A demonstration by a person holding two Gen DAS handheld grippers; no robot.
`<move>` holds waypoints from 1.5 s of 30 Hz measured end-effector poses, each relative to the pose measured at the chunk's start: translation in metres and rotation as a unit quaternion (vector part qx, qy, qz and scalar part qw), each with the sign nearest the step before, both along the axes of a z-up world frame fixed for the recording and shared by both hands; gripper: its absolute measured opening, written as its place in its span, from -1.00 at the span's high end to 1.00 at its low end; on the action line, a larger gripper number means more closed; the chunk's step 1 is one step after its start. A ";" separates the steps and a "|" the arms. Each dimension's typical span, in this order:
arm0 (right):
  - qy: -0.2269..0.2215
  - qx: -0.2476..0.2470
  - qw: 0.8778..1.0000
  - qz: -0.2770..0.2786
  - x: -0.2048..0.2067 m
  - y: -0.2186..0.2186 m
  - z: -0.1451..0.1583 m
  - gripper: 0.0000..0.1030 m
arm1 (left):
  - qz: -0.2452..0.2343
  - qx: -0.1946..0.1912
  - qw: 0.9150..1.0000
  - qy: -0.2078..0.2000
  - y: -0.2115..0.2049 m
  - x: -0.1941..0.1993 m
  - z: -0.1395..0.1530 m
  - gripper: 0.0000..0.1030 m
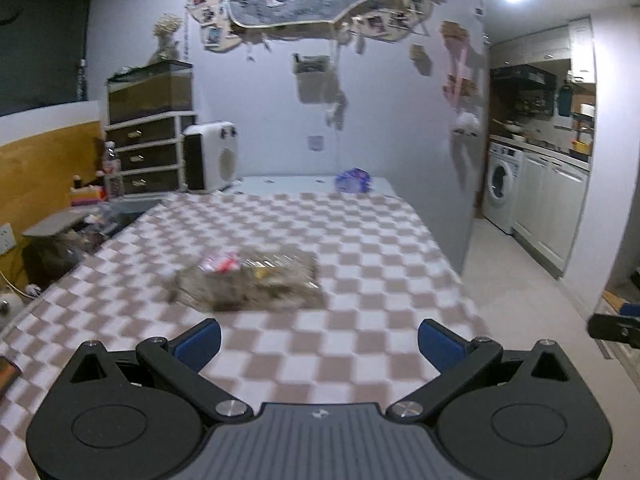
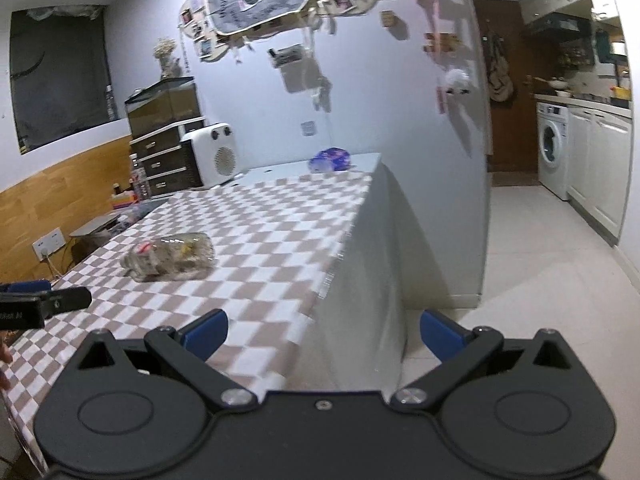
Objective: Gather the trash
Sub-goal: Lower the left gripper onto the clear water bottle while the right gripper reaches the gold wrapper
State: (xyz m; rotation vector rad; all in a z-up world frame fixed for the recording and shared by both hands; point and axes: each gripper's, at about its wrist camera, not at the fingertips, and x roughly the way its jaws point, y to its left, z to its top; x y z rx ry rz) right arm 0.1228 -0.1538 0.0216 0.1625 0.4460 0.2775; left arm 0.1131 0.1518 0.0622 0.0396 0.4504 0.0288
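The left gripper hangs with jaws wide apart over the checkered surface at the bottom of the frame. A blurred clear plastic bottle lies on its side mid-frame; a purple bag sits at the far edge.

A table with a brown and white checked cloth on top. In the middle of the cloth, a clear plastic bottle on its side, crushed, with a red and white label; blurry in the left view. At the far end, a bare pale strip of tabletop with a blue and purple bag on it, near the right corner. On the right side, the cloth hanging down over the edge toward the pale floor.
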 end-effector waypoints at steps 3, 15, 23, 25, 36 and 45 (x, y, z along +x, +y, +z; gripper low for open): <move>0.000 -0.004 1.000 -0.002 0.013 0.018 0.010 -1.00 | 0.007 -0.001 1.000 -0.005 0.022 0.022 0.010 -1.00; -0.027 -0.004 1.000 0.009 0.051 0.070 0.048 -1.00 | 0.066 -0.107 0.992 0.017 0.079 0.154 -0.004 -1.00; -0.052 0.019 0.997 0.056 0.097 0.102 0.073 -1.00 | 0.091 -0.199 0.976 0.019 0.109 0.183 -0.055 -1.00; -0.056 0.030 0.995 0.073 0.116 0.112 0.076 -0.99 | 0.088 -0.210 0.974 0.006 0.117 0.180 -0.058 -1.00; 0.067 0.043 0.990 0.114 0.284 0.201 0.027 0.46 | 0.098 -0.320 0.942 0.020 0.157 0.178 -0.075 -0.98; 0.118 0.030 0.977 0.174 0.324 0.234 -0.030 0.48 | 0.093 -0.310 0.944 0.057 0.153 0.177 -0.077 -0.98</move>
